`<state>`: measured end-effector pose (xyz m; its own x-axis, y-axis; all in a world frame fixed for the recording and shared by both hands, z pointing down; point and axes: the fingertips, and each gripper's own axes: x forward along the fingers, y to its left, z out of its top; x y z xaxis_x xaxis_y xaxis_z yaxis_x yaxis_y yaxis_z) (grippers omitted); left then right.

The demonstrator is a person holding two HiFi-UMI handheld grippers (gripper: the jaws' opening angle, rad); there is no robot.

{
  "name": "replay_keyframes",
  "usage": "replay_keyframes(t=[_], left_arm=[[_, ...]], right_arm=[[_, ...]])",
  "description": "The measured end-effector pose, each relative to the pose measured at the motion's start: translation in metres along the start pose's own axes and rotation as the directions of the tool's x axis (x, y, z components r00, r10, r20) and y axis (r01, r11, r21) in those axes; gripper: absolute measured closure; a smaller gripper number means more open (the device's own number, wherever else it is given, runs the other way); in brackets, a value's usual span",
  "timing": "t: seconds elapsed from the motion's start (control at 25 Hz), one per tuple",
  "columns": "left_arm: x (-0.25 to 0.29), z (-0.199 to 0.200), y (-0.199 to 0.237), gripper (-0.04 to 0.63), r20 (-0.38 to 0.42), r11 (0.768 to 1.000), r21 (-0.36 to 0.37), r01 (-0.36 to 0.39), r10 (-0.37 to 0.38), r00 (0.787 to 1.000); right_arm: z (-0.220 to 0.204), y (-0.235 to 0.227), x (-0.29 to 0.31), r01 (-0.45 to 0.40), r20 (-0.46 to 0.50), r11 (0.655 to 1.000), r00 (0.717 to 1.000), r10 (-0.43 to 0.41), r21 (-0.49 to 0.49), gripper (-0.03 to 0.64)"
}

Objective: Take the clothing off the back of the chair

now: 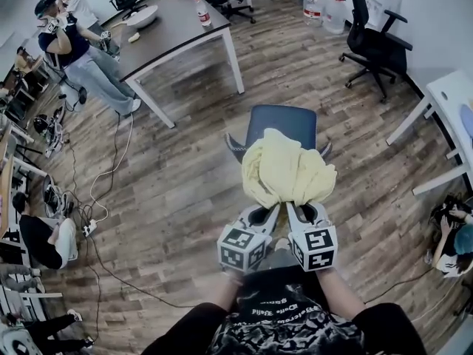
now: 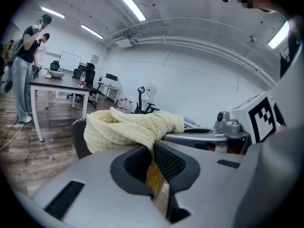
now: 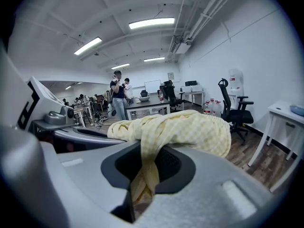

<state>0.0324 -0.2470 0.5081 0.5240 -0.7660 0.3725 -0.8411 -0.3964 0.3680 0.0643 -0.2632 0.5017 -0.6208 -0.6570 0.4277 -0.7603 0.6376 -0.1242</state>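
Observation:
A pale yellow checked garment (image 1: 284,170) hangs bunched in the air over the blue-seated chair (image 1: 281,124), held up by both grippers side by side. My left gripper (image 1: 267,211) is shut on the garment's near left edge; the cloth (image 2: 128,129) runs down between its jaws. My right gripper (image 1: 301,210) is shut on the near right edge, with a fold of the cloth (image 3: 175,129) pinched in its jaws. The chair's back (image 2: 80,139) shows dark below the cloth in the left gripper view. Most of the seat is hidden under the garment.
A dark table (image 1: 174,28) with a bottle (image 1: 202,10) stands at the far left, two people (image 1: 74,43) beside it. A black office chair (image 1: 373,43) and water jugs (image 1: 325,9) are at the far right, a white desk (image 1: 451,106) to the right. Cables (image 1: 103,191) cross the wood floor.

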Motion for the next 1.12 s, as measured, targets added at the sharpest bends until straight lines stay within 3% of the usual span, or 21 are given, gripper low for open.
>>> replay_keyframes(t=[0.24,0.52,0.88,1.12], left_arm=[[-0.036,-0.011,-0.002,0.569,0.018,1.0,0.005,0.018,-0.018,1.0],[-0.11,-0.026,0.016,0.569,0.043,1.0,0.005,0.019,-0.019,0.999],[-0.198,-0.072,0.023,0.569,0.02,1.0,0.014,0.013,-0.013,1.0],[-0.23,-0.104,0.02,0.569,-0.006,1.0,-0.016,0.016,-0.016,1.0]], right_arm=[[-0.006,0.036,-0.016,0.016,0.008,1.0,1.0,-0.016,-0.001,0.563],[-0.014,0.115,-0.025,0.013,0.01,1.0,1.0,-0.013,-0.011,0.563],[-0.05,0.207,-0.049,-0.003,-0.004,1.0,1.0,0.003,-0.006,0.563],[-0.079,0.24,-0.064,0.002,-0.045,1.0,0.999,-0.001,0.014,0.563]])
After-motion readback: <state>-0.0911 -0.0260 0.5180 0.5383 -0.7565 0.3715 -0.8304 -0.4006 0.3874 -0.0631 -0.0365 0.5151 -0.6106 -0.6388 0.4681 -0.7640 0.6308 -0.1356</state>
